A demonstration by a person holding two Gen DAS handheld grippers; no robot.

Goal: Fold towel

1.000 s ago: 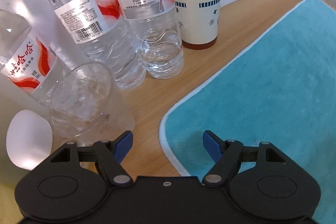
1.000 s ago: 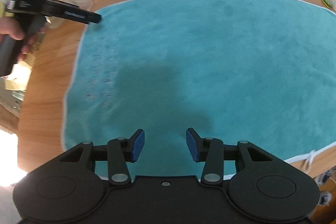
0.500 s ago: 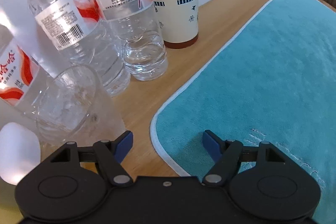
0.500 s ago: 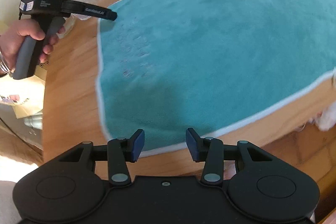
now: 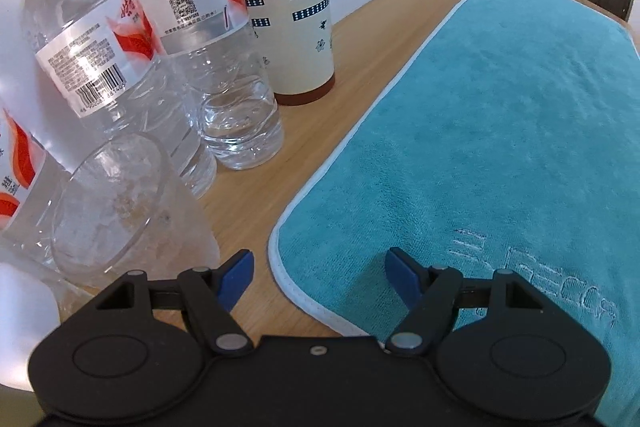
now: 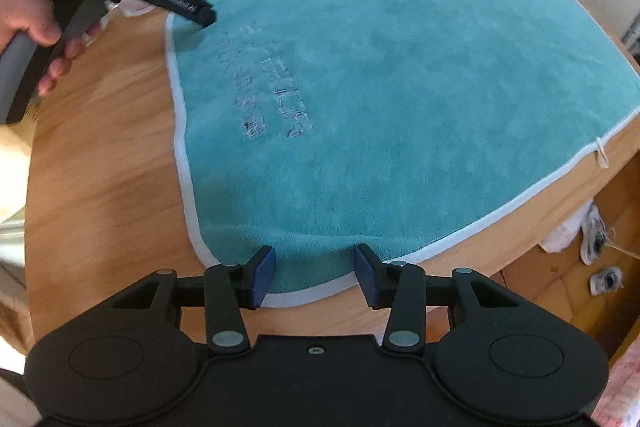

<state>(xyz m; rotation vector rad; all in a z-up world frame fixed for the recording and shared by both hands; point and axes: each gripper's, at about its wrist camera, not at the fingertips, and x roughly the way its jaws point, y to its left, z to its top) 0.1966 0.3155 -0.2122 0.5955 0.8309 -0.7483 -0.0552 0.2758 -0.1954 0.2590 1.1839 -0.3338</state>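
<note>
L gripper (image 5: pixel 319 269) & R gripper (image 6: pixel 315 274): jaws wide apart, empty, straddling flat teal white-trimmed towel (image 6: pixel 400 99) corners; contact unclear.

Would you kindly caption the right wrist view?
Open right claw at the flat teal towel's near corner; left claw at the far corner.

A wooden table (image 6: pixel 100 163) carries a teal towel (image 6: pixel 400 87) spread flat ahead of the right tool (image 6: pixel 315 269). Ahead-left of the left tool (image 5: pixel 319 273) stand clear water bottles (image 5: pixel 224 67), a plastic cup (image 5: pixel 112 203) and a cream patterned container (image 5: pixel 292 7).
</note>
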